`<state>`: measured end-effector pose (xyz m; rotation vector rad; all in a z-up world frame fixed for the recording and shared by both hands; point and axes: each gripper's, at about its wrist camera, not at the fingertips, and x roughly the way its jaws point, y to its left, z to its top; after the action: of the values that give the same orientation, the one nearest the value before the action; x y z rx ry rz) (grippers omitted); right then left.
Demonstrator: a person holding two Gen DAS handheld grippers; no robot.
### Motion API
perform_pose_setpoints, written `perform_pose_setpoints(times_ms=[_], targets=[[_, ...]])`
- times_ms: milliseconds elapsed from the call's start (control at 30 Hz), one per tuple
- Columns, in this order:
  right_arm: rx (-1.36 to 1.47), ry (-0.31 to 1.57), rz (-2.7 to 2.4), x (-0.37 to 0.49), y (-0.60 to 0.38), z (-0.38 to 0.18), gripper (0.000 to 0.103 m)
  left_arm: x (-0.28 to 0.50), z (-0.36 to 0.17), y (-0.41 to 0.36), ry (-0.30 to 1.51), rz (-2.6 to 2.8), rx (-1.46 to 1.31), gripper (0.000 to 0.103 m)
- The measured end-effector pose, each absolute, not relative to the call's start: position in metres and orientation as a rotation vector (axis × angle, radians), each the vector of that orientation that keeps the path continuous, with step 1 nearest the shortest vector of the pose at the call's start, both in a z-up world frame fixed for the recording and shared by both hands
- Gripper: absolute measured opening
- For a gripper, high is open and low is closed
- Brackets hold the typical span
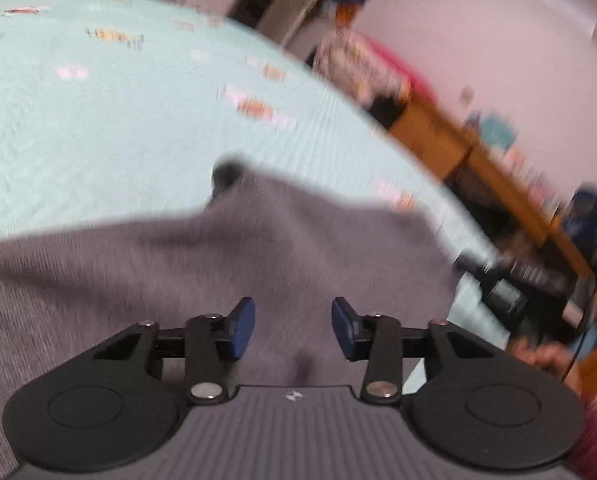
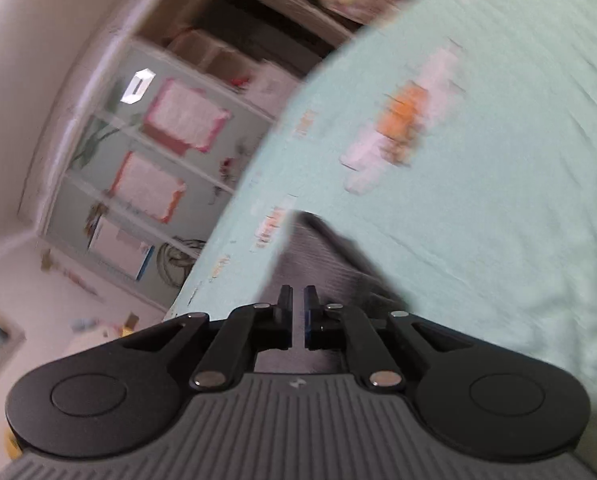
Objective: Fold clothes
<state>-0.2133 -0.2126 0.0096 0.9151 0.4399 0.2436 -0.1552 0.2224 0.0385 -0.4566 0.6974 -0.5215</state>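
Observation:
A grey knit garment (image 1: 218,264) lies spread on the pale green bed cover (image 1: 98,120), one part raised into a peak with a dark tip (image 1: 226,172). My left gripper (image 1: 293,328) hovers just over the garment, open; its blue pads (image 1: 242,328) stand apart with cloth below them, not pinched. In the right wrist view my right gripper (image 2: 298,308) is shut on a thin edge of the grey garment (image 2: 322,256), which runs forward from the fingertips over the bed cover (image 2: 498,200). The left wrist view also shows the right gripper (image 1: 498,280) at the cloth's right edge.
A wooden shelf unit (image 1: 478,160) with clutter runs beyond the bed's right edge, and a pile of pink and white cloth (image 1: 362,68) lies at its far end. A hand (image 1: 546,354) shows at lower right. White shelves with pink boxes (image 2: 158,160) stand past the bed's left edge.

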Motion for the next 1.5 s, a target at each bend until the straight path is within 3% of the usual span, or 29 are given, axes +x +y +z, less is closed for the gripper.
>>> perform_pose_setpoints(times_ms=[67, 233, 500, 567, 767, 967, 1300, 1500], targets=[[0.867, 0.461, 0.328, -0.199, -0.192, 0.02, 0.006, -0.147, 0.047, 0.234, 0.66, -0.522, -0.554, 0.058], [0.852, 0.591, 0.604, -0.156, -0.121, 0.013, 0.006, -0.093, 0.042, 0.251, 0.726, -0.535, -0.76, 0.058], [0.749, 0.774, 0.816, -0.14, -0.035, -0.019, 0.006, -0.032, 0.019, 0.255, 0.911, -0.608, -0.866, 0.06], [0.686, 0.782, 0.824, -0.147, -0.03, -0.027, 0.0, -0.022, 0.009, 0.253, 0.961, -0.631, -0.907, 0.062], [0.662, 0.753, 0.856, -0.153, -0.033, -0.033, 0.0, -0.008, -0.009, 0.257, 1.048, -0.719, -1.091, 0.074], [0.675, 0.74, 0.873, -0.157, -0.038, -0.032, 0.0, 0.004, -0.027, 0.267, 1.184, -0.722, -1.276, 0.075], [0.634, 0.728, 0.863, -0.162, -0.037, -0.034, 0.0, 0.047, -0.008, 0.26, 1.159, -0.589, -1.217, 0.071], [0.646, 0.731, 0.869, -0.159, -0.036, -0.038, 0.0, 0.033, -0.007, 0.258, 1.157, -0.638, -1.148, 0.071]])
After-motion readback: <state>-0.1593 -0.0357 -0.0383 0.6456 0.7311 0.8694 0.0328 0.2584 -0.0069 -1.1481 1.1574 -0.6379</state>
